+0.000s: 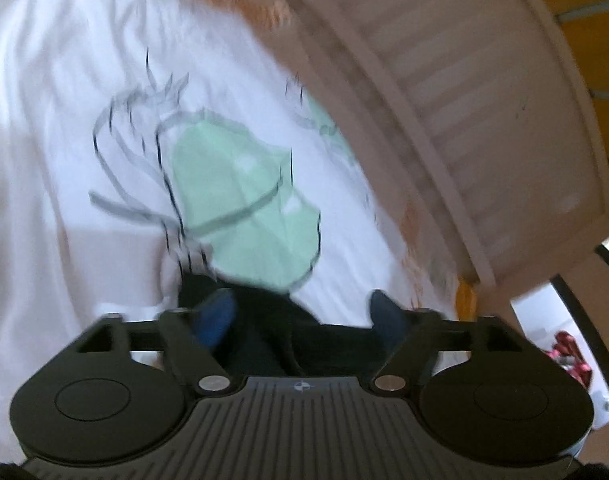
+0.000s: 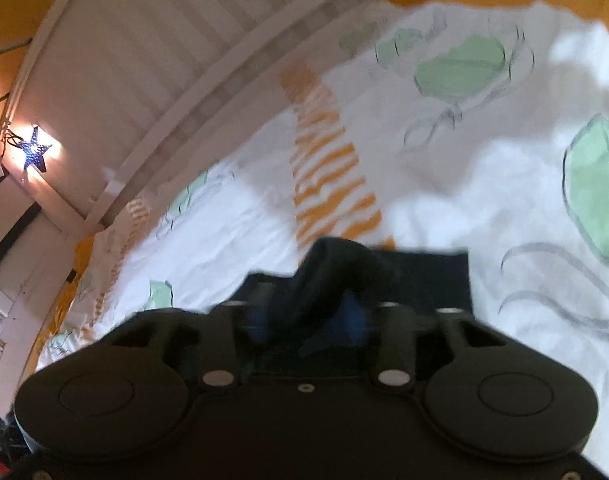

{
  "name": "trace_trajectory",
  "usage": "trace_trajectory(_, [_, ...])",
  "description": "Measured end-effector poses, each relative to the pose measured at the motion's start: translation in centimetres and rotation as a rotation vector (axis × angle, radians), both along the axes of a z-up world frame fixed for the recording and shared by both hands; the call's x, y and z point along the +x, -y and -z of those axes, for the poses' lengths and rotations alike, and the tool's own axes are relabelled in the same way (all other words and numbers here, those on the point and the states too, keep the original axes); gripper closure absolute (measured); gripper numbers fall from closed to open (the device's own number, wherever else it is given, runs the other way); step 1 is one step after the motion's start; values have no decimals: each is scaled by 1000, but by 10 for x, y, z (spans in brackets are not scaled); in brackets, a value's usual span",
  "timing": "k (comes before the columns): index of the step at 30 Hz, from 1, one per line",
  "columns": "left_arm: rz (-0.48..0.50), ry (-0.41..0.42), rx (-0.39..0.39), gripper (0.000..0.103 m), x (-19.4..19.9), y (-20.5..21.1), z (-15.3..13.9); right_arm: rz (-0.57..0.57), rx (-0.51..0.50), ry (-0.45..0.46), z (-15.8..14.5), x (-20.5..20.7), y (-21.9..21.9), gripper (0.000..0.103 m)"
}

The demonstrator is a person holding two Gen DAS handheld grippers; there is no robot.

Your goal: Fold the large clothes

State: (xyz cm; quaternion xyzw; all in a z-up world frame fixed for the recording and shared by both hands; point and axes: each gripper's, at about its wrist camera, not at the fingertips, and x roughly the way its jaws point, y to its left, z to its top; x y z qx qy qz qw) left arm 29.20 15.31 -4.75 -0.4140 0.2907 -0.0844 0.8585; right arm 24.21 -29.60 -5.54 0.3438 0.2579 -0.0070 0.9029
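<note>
Left wrist view looks down over a bed covered by a white sheet [image 1: 64, 120] printed with green leaf shapes outlined in grey and edged with orange stripes. At the bottom centre, the left gripper [image 1: 300, 312] has its jaws spread well apart, the blue fingertips [image 1: 214, 316] clear of each other. A dark garment [image 1: 272, 332] lies on the sheet between them and partly beneath the gripper body; the pads do not press on it, so the cloth is released. The picture is blurred, and the garment's shape cannot be made out beyond a dark crumpled mass. To the right, a white slatted headboard [image 1: 444, 80] curves past the sheet, with an orange wall behind it.

Right wrist view shows the same headboard [image 2: 144, 60] at upper left, with a lit star-shaped lamp [image 2: 34, 154] at its far left end. The printed sheet [image 2: 444, 200] fills the middle and right. At the bottom centre, the right gripper [image 2: 308, 316] has its jaws parted, blue pads dimly visible. The dark garment [image 2: 424, 276] lies flat on the sheet just ahead, with one raised fold bunched up between the jaws. Whether the pads touch that fold cannot be told through the blur.
</note>
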Motion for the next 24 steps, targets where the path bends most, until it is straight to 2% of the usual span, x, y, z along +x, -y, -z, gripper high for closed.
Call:
trace_trajectory(2, [-20, 28, 60, 21, -4, -1, -12, 15, -56, 23, -11, -4, 1, 39])
trace_trajectory(5, [12, 37, 159, 5, -9, 9, -30, 11, -143, 62, -26, -14, -5, 38])
trace_trajectory(8, [59, 74, 276, 4, -19, 33, -46, -15, -235, 89, -38, -25, -20, 32])
trace_trajectory(14, [201, 114, 560, 0, -45, 98, -67, -118, -393, 87, -46, -40, -64, 30])
trace_trajectory(20, [344, 151, 728, 0, -58, 155, -64, -201, -494, 67, -41, -49, -99, 30])
trace_trajectory(24, [397, 109, 810, 0, -47, 180, -41, -247, -542, 40, -30, -41, -114, 30])
